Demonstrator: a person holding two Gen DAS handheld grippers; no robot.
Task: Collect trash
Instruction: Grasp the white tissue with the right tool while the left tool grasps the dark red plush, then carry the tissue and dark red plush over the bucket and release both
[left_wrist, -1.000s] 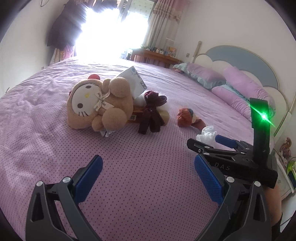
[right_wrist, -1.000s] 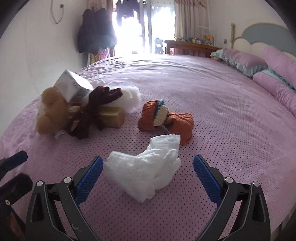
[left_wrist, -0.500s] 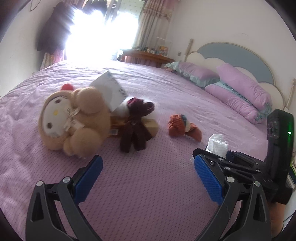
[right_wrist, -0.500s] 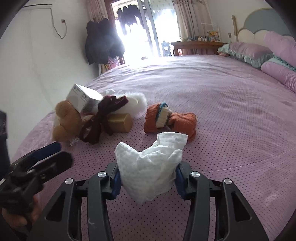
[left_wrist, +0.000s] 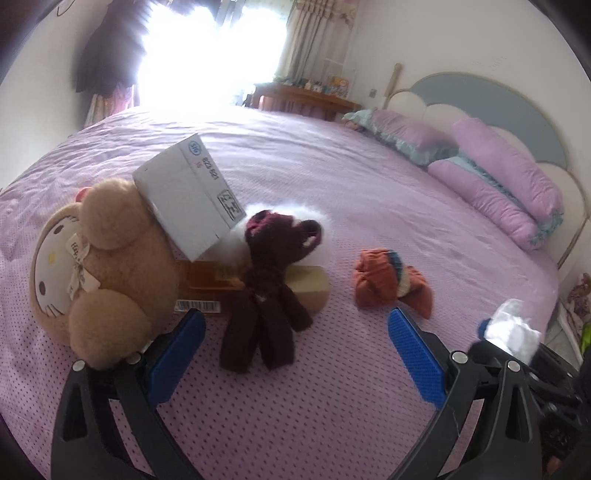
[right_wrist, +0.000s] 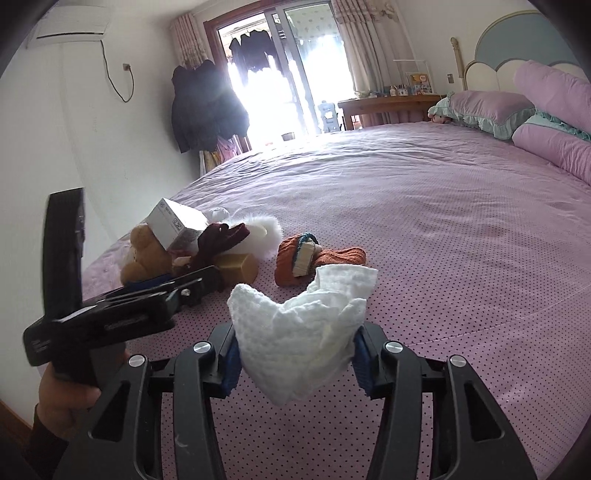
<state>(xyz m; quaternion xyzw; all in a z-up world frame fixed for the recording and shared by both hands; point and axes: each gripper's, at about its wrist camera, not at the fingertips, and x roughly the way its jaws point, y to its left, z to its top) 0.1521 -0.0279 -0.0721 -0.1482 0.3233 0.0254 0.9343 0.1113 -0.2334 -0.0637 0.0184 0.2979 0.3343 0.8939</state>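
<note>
White crumpled tissue (right_wrist: 306, 332) pinched in right gripper (right_wrist: 295, 363), jaws easing slightly, raised above bed (right_wrist: 443, 229) | left gripper (left_wrist: 295, 354) spread wide, empty, near dark plush (left_wrist: 266, 280) | cardboard packet under plush partly hidden

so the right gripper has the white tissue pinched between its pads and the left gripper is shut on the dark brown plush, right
Not quite. The left gripper is open and holds nothing; the dark brown plush lies on the bed beyond its pads, as the left wrist view shows. The right gripper does pinch the white tissue.
</note>
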